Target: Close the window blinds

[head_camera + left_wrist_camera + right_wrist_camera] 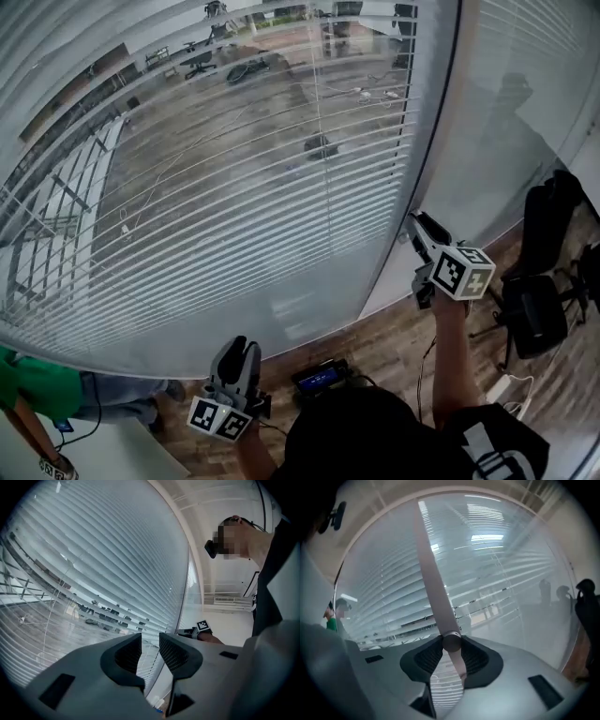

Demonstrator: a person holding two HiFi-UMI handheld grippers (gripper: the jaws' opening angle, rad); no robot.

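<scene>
Two jaws of the right gripper (451, 645) clamp the lower end of the tilt wand (433, 573), which rises toward the top of that view. The left gripper (150, 646) has its jaws slightly apart and empty. Window blinds (234, 187) fill the head view's upper left, their slats part-open.

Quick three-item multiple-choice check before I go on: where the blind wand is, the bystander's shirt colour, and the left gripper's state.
1. The blind wand is: A in the right gripper; B hanging free; C out of view.
2. The bystander's shirt is: A red; B green; C white.
3. The left gripper is: A open, empty; B shut, empty; C shut on the wand.
1 A: both pads press the wand.
2 B: green shows at the head view's lower left.
3 A: jaws apart, nothing between.
</scene>
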